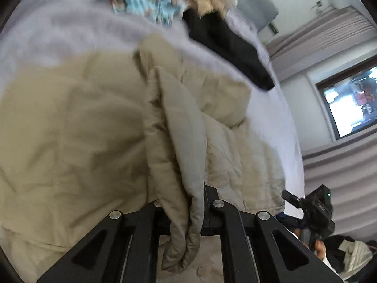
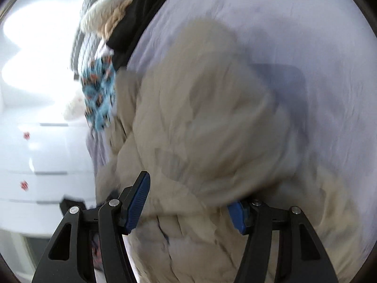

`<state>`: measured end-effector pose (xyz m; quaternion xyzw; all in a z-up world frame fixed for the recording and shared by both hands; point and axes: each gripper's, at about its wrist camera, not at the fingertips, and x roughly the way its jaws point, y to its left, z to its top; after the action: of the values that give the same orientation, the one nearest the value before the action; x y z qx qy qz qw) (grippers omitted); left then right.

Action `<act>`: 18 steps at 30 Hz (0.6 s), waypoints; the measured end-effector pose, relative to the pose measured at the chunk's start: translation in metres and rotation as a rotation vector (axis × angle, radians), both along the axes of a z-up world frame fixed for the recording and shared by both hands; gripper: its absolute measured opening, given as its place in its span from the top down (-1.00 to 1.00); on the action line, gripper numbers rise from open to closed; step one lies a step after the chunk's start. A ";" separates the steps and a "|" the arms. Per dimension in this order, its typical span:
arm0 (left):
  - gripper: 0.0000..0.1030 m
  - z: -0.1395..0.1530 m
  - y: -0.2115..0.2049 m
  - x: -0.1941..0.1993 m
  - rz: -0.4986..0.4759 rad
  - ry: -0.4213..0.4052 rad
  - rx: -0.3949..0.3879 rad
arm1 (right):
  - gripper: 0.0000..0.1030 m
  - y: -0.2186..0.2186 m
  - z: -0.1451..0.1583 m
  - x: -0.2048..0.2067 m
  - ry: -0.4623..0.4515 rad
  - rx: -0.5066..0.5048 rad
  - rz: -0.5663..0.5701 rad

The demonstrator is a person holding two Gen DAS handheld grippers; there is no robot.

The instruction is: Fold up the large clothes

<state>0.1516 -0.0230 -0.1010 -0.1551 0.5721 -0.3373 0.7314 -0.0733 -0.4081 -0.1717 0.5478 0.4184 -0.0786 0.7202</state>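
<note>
Beige coat (image 1: 94,129) on the bed (image 1: 47,35)
Left gripper (image 1: 183,202) pinches a coat fold; right gripper (image 2: 188,202) gapes over blurred coat. Left view alone shows bare sheet beyond the hem.

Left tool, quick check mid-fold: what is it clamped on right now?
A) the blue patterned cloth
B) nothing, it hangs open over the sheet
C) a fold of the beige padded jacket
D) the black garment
C: in the left wrist view the left tool is shut on a raised fold of the beige padded jacket, while the black garment lies farther off on the sheet.
</note>
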 end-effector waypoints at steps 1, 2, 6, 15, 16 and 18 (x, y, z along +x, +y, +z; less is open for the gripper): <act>0.80 0.003 0.006 0.000 0.012 -0.011 0.006 | -0.28 -0.006 0.001 0.002 -0.014 -0.001 -0.011; 0.80 0.002 0.014 0.001 0.021 -0.012 0.021 | -0.28 -0.012 0.005 0.003 -0.027 -0.008 -0.025; 0.80 -0.029 0.014 0.002 -0.018 0.035 0.117 | -0.23 -0.029 0.001 -0.001 -0.069 -0.004 -0.114; 0.66 -0.035 0.013 -0.002 -0.009 -0.023 0.247 | 0.13 -0.032 -0.019 -0.027 -0.001 0.004 -0.139; 0.49 -0.032 0.016 -0.002 -0.002 -0.038 0.271 | 0.10 -0.031 -0.013 -0.030 0.014 -0.009 -0.132; 0.18 -0.019 0.024 -0.003 0.023 -0.077 0.306 | 0.09 -0.028 0.000 -0.041 0.033 -0.049 -0.137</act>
<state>0.1490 0.0006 -0.1198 -0.0355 0.5865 -0.2435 0.7716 -0.1140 -0.4362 -0.1720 0.5558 0.3897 -0.1472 0.7194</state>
